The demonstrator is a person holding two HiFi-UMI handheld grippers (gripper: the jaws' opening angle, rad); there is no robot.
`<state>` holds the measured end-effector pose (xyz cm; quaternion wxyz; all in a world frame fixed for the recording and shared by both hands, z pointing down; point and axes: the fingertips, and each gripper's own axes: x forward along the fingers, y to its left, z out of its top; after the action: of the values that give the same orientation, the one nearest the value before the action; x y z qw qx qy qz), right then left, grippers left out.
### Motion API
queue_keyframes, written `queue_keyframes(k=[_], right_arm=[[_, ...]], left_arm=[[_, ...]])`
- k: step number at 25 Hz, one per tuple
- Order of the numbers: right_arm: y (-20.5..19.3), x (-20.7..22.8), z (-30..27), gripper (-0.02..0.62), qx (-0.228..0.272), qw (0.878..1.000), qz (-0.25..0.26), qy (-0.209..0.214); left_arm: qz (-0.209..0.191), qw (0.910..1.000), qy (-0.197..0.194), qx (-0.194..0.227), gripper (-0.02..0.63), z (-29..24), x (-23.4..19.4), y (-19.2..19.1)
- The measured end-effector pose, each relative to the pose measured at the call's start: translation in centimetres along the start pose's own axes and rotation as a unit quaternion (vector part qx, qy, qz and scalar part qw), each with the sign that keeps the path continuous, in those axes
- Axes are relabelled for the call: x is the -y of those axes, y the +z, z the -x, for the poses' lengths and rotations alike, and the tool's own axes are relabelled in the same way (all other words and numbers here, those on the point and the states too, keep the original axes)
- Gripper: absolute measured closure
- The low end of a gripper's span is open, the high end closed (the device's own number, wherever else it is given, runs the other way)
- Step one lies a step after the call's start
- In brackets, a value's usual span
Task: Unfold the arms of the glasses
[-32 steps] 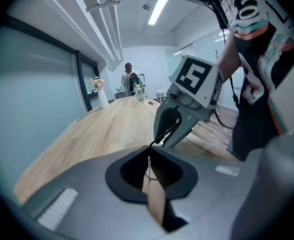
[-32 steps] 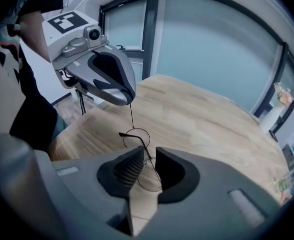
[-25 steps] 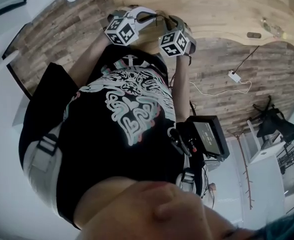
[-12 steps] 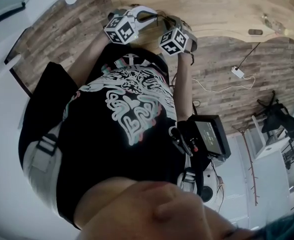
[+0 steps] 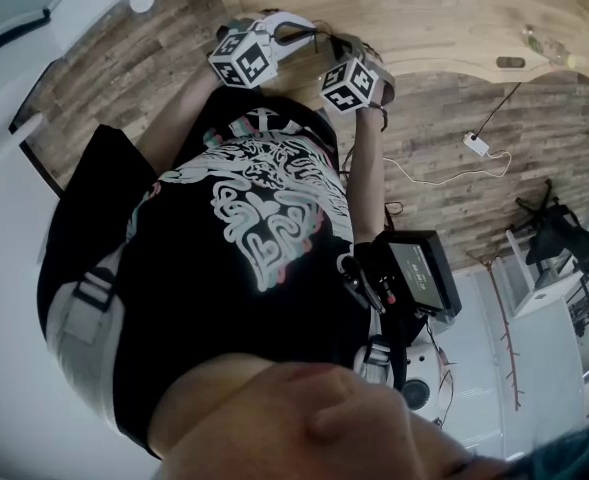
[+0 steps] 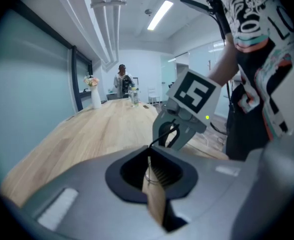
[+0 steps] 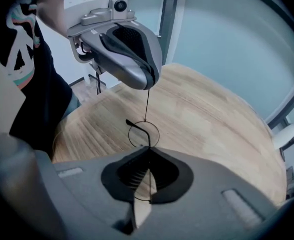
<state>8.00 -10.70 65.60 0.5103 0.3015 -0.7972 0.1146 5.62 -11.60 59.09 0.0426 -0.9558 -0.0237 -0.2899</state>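
The glasses (image 7: 143,132) are thin wire ones with round lenses, held in the air between my two grippers above the wooden table (image 7: 211,124). My right gripper (image 7: 147,156) is shut on the frame beside a lens. A straight wire arm (image 7: 147,104) runs from that lens up into my left gripper (image 7: 149,83), which faces me from close by. In the left gripper view, my left gripper (image 6: 149,156) is shut on that wire, and a dark curved arm tip (image 6: 164,136) reaches toward the right gripper (image 6: 174,134). From the head view both marker cubes (image 5: 244,58) sit side by side at the table edge.
A white vase of flowers (image 6: 94,96) and a glass (image 6: 133,96) stand at the table's far end, where a person (image 6: 122,79) is. A cable and power strip (image 5: 471,148) lie on the plank floor. A black device (image 5: 419,273) hangs at my waist.
Both grippers stay close together at the table edge, holding the glasses; only the head camera has shifted slightly.
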Motion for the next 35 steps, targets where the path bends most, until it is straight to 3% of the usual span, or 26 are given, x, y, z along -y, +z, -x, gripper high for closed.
queue_keyframes(k=[13, 19, 26, 31, 35], right_arm=[[2.2, 0.1, 4.3, 0.594, 0.120, 0.987, -0.099, -0.033], [3.4, 0.1, 6.2, 0.594, 0.161, 0.981, -0.100, -0.048], [5.2, -0.1, 11.6, 0.594, 0.239, 0.957, -0.150, -0.074], [4.9, 1.8, 11.7, 0.592, 0.247, 0.946, -0.176, -0.113], [5.4, 1.9, 13.0, 0.592, 0.247, 0.945, -0.161, -0.144]], left_arm=[[0.054, 0.9974, 0.043, 0.019, 0.606, 2.2, -0.4, 0.0], [0.059, 0.9961, 0.059, 0.030, 0.606, 3.8, -0.2, 1.2], [0.103, 0.9882, 0.101, 0.053, 0.606, 6.8, 0.1, 3.5], [0.123, 0.9840, 0.111, 0.065, 0.604, 6.2, -0.9, 3.1], [0.129, 0.9811, 0.122, 0.077, 0.604, 6.9, -0.8, 4.0]])
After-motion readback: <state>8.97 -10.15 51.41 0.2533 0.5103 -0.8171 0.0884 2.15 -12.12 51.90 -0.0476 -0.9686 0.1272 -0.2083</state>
